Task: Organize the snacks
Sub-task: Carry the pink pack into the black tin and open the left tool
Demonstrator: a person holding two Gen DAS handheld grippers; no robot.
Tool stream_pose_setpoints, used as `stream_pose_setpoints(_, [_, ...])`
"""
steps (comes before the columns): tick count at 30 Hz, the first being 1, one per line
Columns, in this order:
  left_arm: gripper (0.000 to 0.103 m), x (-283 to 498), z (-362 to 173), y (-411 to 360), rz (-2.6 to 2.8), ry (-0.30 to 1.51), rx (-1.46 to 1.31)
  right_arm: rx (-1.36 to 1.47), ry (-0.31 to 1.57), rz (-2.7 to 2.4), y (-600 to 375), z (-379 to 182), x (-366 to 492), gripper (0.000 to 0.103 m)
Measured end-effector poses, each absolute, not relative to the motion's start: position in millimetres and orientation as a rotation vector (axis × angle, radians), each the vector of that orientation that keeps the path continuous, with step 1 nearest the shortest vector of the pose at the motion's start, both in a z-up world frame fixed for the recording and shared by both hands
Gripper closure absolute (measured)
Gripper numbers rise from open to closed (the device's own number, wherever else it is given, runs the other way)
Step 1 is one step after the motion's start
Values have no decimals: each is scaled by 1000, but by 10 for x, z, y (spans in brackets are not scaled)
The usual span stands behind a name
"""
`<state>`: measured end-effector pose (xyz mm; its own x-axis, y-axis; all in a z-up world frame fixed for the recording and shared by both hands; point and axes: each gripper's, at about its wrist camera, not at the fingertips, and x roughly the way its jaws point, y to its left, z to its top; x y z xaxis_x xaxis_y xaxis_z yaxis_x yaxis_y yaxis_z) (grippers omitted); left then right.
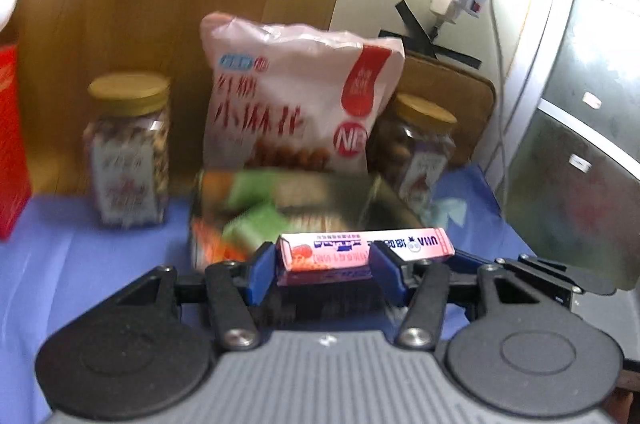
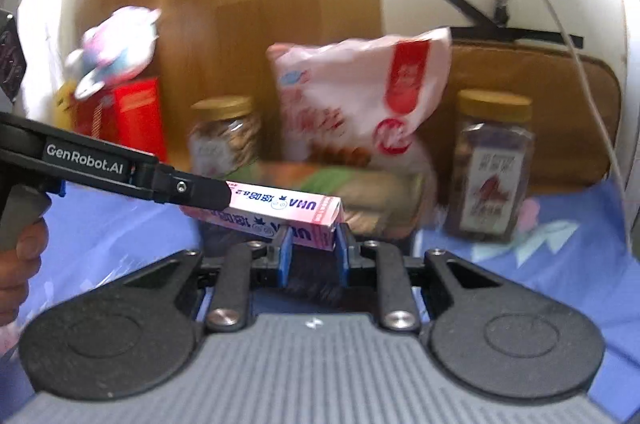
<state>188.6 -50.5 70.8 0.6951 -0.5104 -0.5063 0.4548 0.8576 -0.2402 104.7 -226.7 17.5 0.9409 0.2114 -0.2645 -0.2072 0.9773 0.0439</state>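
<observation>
Blue-covered table (image 1: 80, 256) bearing two jars (image 1: 128, 152) (image 2: 494, 168), tray (image 1: 304, 200), red box (image 2: 136, 116)

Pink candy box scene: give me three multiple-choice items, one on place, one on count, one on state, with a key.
1. Where is the big snack bag?
A. between the two jars
B. on the red box
C. in a gripper

2. How many gold-lidded jars?
A. one
B. two
C. four

3. The pink candy box is:
A. lying in the tray
B. held by both grippers
C. torn open

Key: A, jars and flank it; B, those two only; B, left gripper and right gripper each clamp it.
</observation>
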Motion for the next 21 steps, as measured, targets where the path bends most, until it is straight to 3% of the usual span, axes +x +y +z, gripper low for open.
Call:
stream_pose_setpoints(9, [51, 2505, 453, -876, -497, 687, -121, 51, 264, 149, -2549, 32, 1552, 69])
stream_pose_setpoints(21, [49, 1906, 686, -508, -561, 623, -130, 159, 224, 182, -2729, 162, 1136, 66])
